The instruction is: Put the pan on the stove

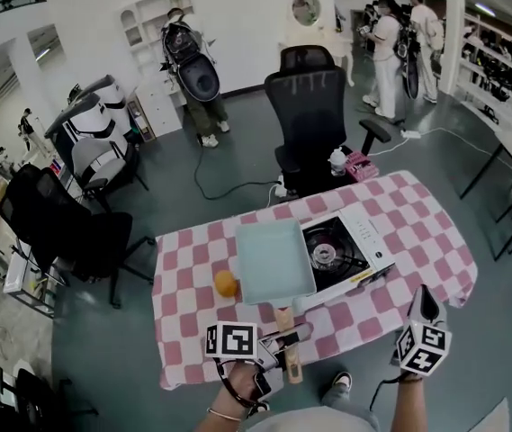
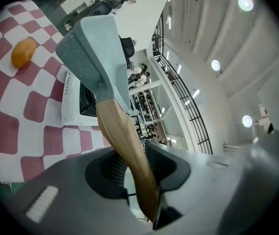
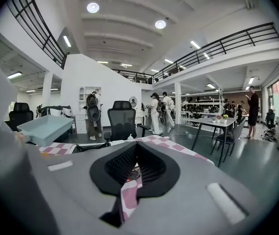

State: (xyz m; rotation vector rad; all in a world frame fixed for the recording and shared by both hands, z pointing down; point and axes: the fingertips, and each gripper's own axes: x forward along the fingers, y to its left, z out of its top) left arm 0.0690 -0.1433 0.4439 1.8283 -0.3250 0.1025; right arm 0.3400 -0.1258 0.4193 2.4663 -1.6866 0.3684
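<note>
A pale blue square pan point(image 1: 273, 261) with a wooden handle point(image 1: 287, 336) hangs tilted over the left side of the white stove point(image 1: 363, 232). My left gripper point(image 1: 284, 342) is shut on that handle at the table's near edge. In the left gripper view the handle point(image 2: 124, 141) runs between the jaws of my left gripper point(image 2: 139, 180) up to the pan point(image 2: 92, 48), with the stove point(image 2: 73, 102) behind it. My right gripper point(image 1: 426, 306) is at the table's front right corner, jaws close together and holding nothing. The right gripper view shows the pan point(image 3: 43, 127) at far left.
An orange point(image 1: 226, 283) lies on the pink checked tablecloth point(image 1: 417, 223) left of the pan. A black office chair point(image 1: 314, 106) stands behind the table. People stand further back in the room. A thin black utensil point(image 1: 372, 275) lies at the stove's front edge.
</note>
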